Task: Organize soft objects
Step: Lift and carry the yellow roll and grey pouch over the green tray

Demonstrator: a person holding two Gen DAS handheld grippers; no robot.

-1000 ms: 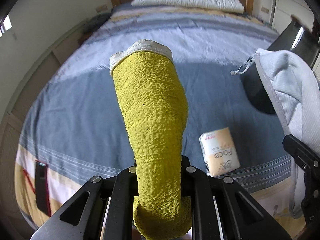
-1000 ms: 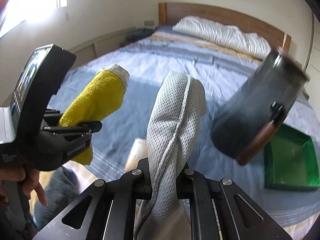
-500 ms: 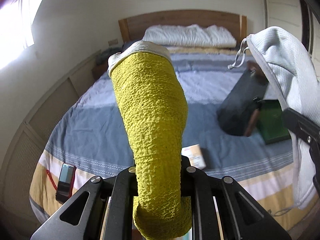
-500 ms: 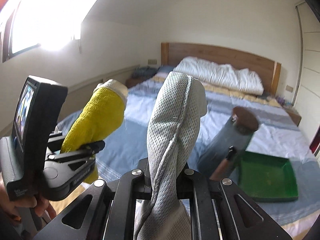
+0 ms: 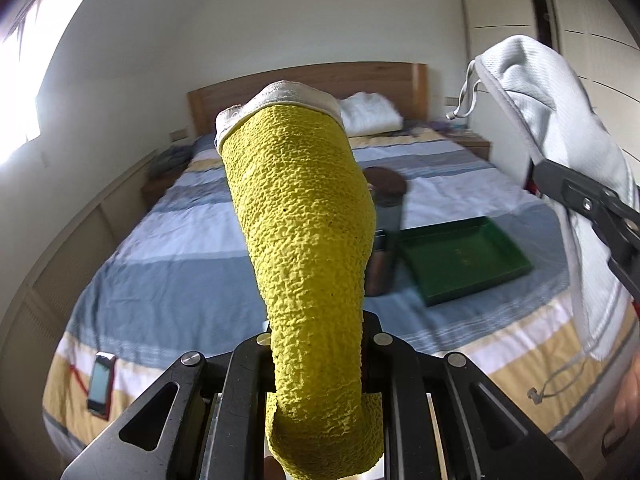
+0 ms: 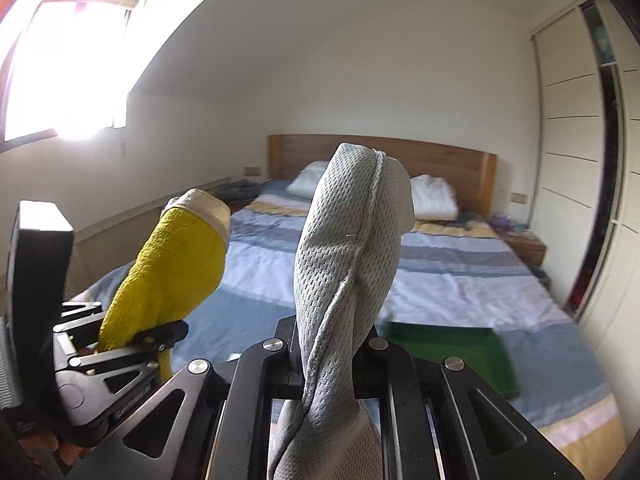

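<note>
Yellow textured cloth [image 5: 304, 248], white hem at its top end, stands up out of the left gripper [image 5: 318, 344] — jaws clamped tight on its lower part, the rest of the cloth bunched below the jaws. In the right wrist view the same cloth [image 6: 176, 276] leans up and to the right from the left gripper [image 6: 160, 334], held in the air above the near end of the bed. Grey mesh garment [image 6: 348, 264], twisted into a rope with a seam running along it, rises between the jaws of the right gripper [image 6: 332, 350], which are pinched closed on it; from the left wrist view the garment [image 5: 560, 128] hangs over that gripper [image 5: 576, 200] at the right edge, a drawstring dangling from its hem. Both items are off the bed, side by side, not touching. Below them: bed [image 5: 180, 264] with blue, white and tan striped cover, wooden headboard [image 6: 448, 168], white pillows [image 6: 434, 198]. On the cover — a green tray [image 5: 464, 256] right of centre, a dark cylindrical container [image 5: 386, 216] with a brown top just left of the tray and partly hidden by the yellow cloth, and a phone [image 5: 100, 384] near the bed's near left edge. A bright window [image 6: 68, 72] upper left; wardrobe doors [image 6: 576, 168] along the right wall.
</note>
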